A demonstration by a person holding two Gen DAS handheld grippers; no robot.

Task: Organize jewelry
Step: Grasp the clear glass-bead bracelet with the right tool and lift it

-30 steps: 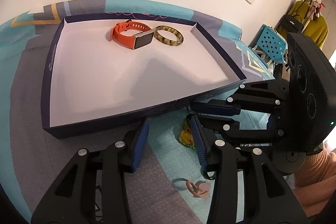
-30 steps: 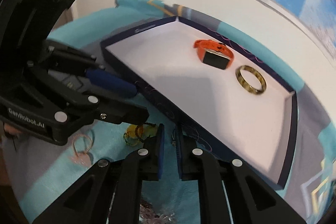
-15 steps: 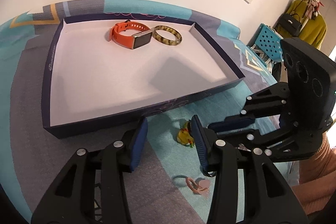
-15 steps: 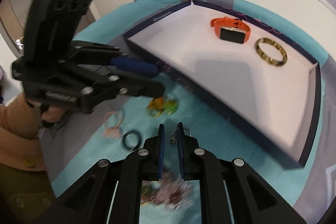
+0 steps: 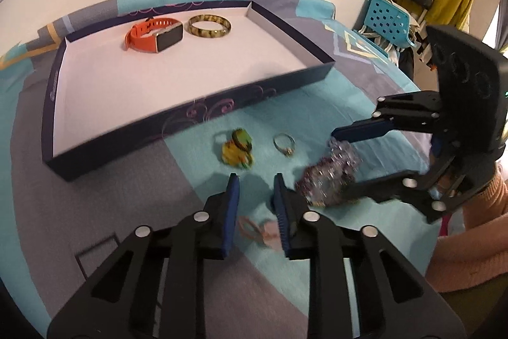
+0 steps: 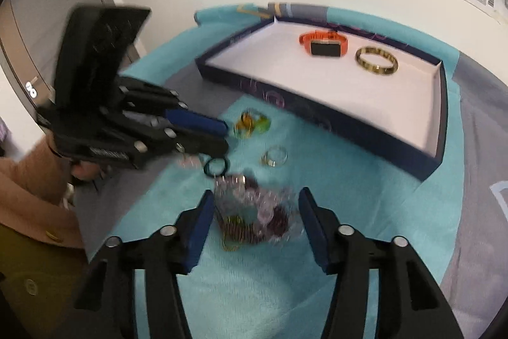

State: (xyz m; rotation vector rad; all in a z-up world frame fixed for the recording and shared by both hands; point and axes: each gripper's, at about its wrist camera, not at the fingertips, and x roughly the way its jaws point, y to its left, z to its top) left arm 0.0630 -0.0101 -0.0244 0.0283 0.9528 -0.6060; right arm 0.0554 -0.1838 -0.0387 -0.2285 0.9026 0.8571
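Two grippers face the tray (image 5: 197, 107) rim: your right gripper (image 6: 254, 224), jaws opening, straddles the blurred bead bracelet (image 6: 254, 212); your left gripper (image 5: 255, 205), closing, grasps nothing; pink ring (image 5: 254, 227) half hidden.

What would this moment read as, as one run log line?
tray: watch, bangle inside | left tool: closing, nothing gripped | right tool: opening around beaded bracelets | ring: on cloth

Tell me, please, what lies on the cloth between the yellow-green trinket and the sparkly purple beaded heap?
A small silver ring lies there alone, apart from the trinket and the heap, clearest in the left wrist view.
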